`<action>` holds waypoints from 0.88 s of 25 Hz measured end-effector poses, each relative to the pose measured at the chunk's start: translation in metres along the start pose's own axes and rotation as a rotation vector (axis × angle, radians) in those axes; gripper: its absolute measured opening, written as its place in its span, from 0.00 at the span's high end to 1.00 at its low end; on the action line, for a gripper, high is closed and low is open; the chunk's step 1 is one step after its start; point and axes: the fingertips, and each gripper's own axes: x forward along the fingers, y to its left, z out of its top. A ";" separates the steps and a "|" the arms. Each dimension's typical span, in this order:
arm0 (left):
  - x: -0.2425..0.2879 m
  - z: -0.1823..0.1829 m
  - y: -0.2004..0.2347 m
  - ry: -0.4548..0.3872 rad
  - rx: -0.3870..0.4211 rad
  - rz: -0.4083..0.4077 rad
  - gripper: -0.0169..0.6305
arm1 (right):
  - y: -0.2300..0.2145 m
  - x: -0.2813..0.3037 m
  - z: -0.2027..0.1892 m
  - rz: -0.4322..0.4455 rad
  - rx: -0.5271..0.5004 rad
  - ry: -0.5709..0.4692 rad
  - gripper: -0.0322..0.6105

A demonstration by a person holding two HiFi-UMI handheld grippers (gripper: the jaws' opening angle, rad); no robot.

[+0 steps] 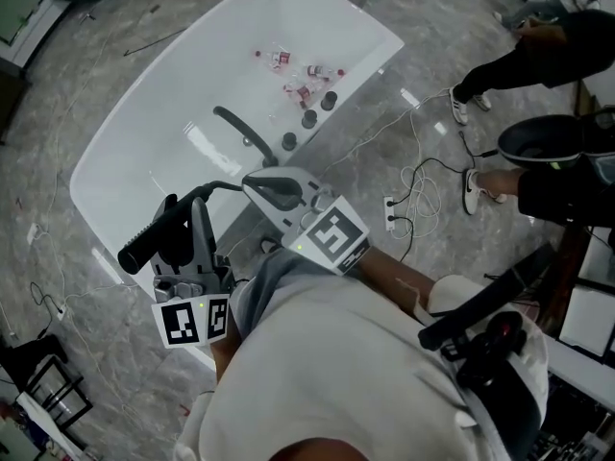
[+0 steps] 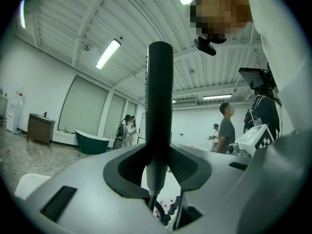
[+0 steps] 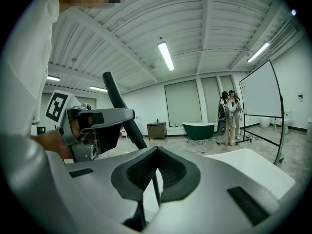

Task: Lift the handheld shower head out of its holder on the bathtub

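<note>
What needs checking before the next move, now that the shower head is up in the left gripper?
1. Grip on the shower head: the left gripper has its jaws clamped on the handle, which stands upright. ok
2. Out of the holder: in the head view it is held apart from the deck fittings on the bathtub. ok
3. Hose: it runs between the right gripper jaws, which are together on it. ok
4. Hose slack down to the tub: hidden behind the grippers. cannot tell
5. Faucet spout: apart from both grippers. ok
</note>
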 end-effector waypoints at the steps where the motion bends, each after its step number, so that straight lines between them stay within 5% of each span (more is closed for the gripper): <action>1: 0.001 -0.002 0.002 0.000 -0.002 -0.001 0.74 | 0.000 0.002 -0.002 0.002 0.000 0.001 0.92; 22: 0.005 -0.017 0.012 0.052 -0.024 -0.027 0.74 | -0.015 0.016 -0.018 -0.017 -0.032 0.042 0.92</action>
